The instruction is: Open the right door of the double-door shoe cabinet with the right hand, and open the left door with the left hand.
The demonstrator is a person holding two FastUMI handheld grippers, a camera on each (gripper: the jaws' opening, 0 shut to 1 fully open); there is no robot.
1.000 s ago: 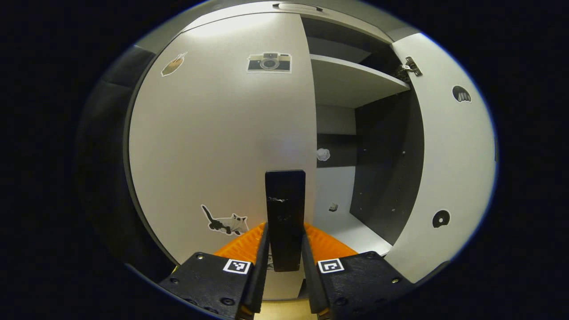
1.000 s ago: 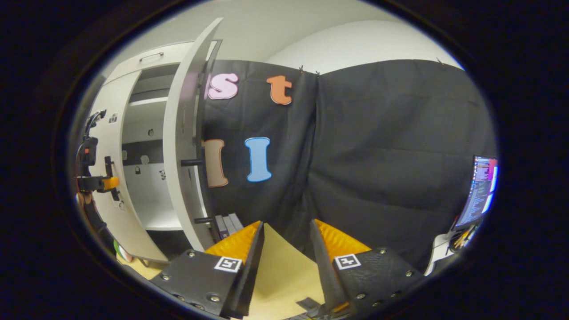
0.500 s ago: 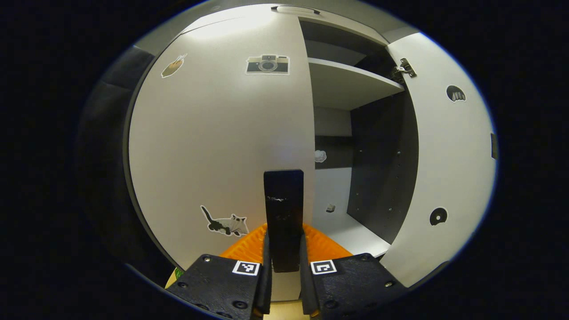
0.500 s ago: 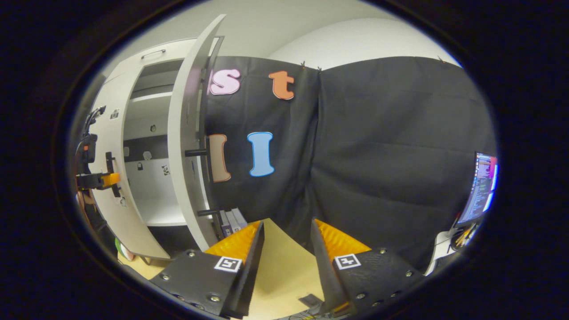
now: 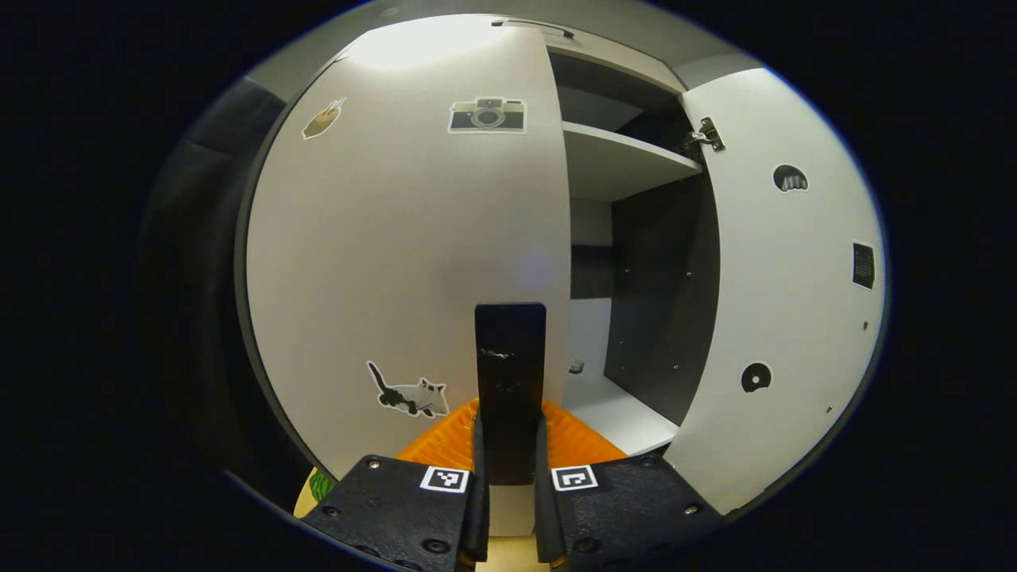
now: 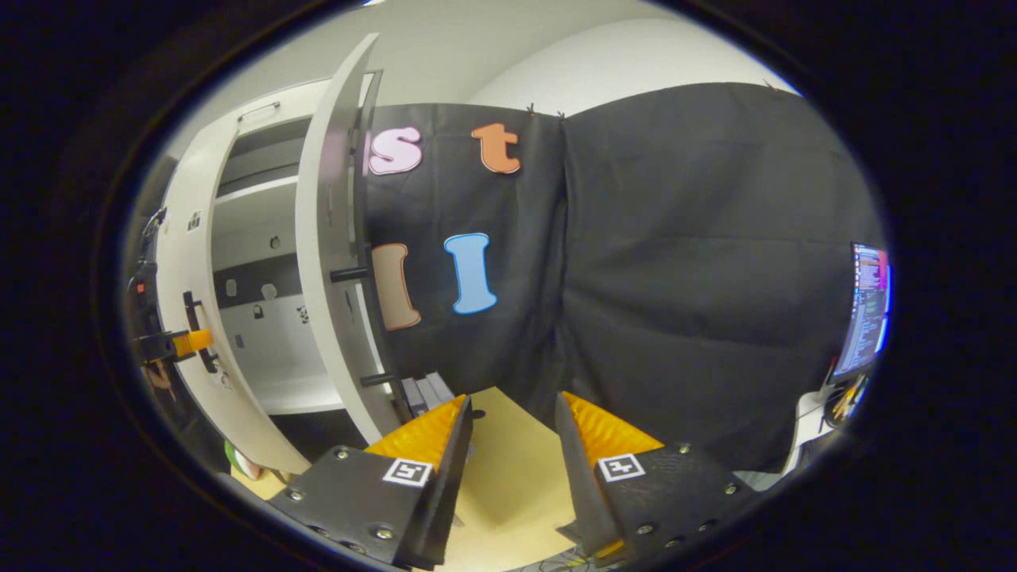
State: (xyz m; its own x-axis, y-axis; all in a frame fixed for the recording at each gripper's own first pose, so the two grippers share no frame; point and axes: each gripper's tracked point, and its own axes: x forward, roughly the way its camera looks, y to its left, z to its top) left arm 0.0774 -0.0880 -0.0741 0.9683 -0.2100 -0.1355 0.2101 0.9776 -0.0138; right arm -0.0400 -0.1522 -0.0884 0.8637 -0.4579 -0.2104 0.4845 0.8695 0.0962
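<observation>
1. Both fingers of the left gripper (image 5: 508,477) are clamped on the left door's handle (image 5: 509,373), a dark bar that stands upright between them.
2. Just behind the bar is the left door (image 5: 397,262) of the shoe cabinet; it faces the left gripper view nearly flat on, with a cat sticker (image 5: 409,393) low down and a camera sticker (image 5: 487,116) up high. By my reading it has barely left the cabinet front, if at all.
3. What the coming pull turns on: the handle sits at the door's inner edge, its long axis vertical, and the hinges must lie on the far outer edge, so the left hand should draw back and swing outward to its own side.
4. Right gripper (image 6: 508,445): fingers apart, nothing between them, over the pale floor (image 6: 508,477) (well clear of the cabinet).
5. Farther off, the right door (image 6: 334,262) stands swung wide open, showing the shelf (image 5: 620,163) inside.
</observation>
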